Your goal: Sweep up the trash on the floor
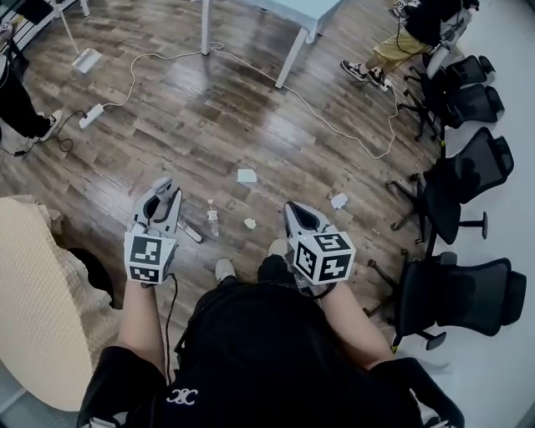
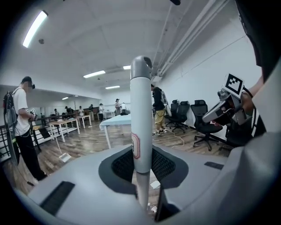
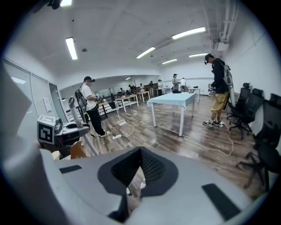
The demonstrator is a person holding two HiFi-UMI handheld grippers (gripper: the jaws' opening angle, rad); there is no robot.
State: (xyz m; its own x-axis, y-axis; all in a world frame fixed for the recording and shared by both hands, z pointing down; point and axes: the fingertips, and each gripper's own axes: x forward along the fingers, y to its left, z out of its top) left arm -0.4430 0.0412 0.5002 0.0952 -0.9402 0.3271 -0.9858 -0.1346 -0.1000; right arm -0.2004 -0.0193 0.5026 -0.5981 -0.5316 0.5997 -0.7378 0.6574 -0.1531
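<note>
My left gripper [image 1: 164, 194] is shut on an upright grey-white broom handle [image 2: 141, 114] with a grey cap; its lower shaft [image 1: 189, 231] slants down to the floor. In the right gripper view the same handle [image 3: 75, 115] rises beside the left gripper. My right gripper [image 1: 298, 211] hangs to the right, jaws together and holding nothing. On the wood floor ahead lie a paper scrap [image 1: 247, 175], a smaller crumpled scrap [image 1: 250, 223], another scrap [image 1: 338, 201] and a small plastic bottle [image 1: 213, 221]. The broom head is out of sight.
Black office chairs [image 1: 460, 180] line the right wall. A blue-topped table [image 1: 288, 10] stands ahead, with a white cable [image 1: 318, 117] and a power strip [image 1: 91, 115] on the floor. A beige round table [image 1: 33, 292] is at my left. People stand at the far edges.
</note>
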